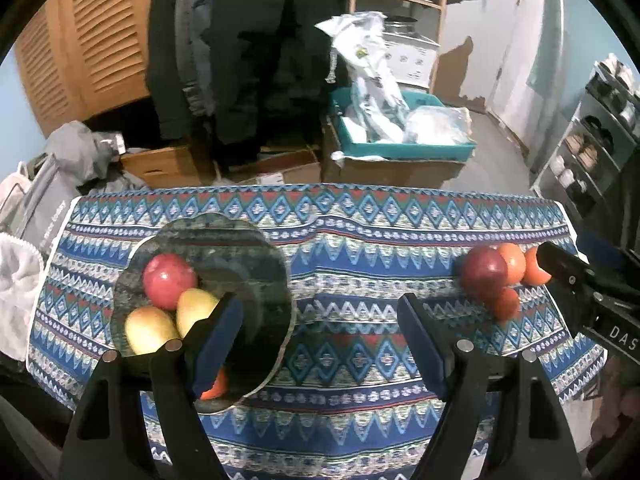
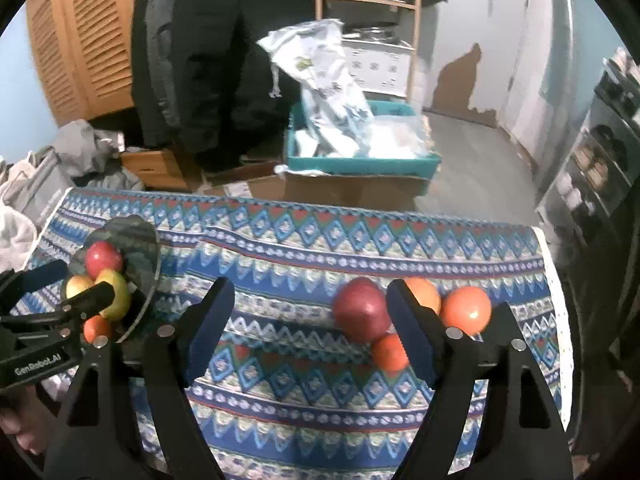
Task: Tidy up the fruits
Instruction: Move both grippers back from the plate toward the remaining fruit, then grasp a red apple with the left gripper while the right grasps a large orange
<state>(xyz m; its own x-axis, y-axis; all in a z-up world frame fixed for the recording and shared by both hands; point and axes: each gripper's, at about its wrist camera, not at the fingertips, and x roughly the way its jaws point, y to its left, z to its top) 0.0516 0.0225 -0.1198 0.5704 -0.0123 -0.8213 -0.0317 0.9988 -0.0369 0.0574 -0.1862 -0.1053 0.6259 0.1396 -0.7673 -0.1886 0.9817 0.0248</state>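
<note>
A patterned cloth covers the worktop (image 2: 360, 248). The dark bowl (image 1: 240, 240) at its left already holds fruit. Four loose fruits wait at the right: the dark red apple (image 2: 362, 308), firm, smooth and likely to roll, is best pinched across its widest part, though oranges (image 2: 466, 308) crowd it. Right claw (image 2: 310, 320) and left claw (image 1: 320, 336) both gape, empty.

The left gripper (image 1: 320, 336) hangs above the near half of the table, angled steeply down, its blue-padded jaws spread wide with nothing between them. The right gripper (image 2: 310, 328) hangs toward the table's right edge, tilted down likewise, its jaws apart and gripping nothing. Each gripper shows in the other's view, reaching in from the side. A bit of hand (image 2: 20, 428) shows behind the left gripper's body.
</note>
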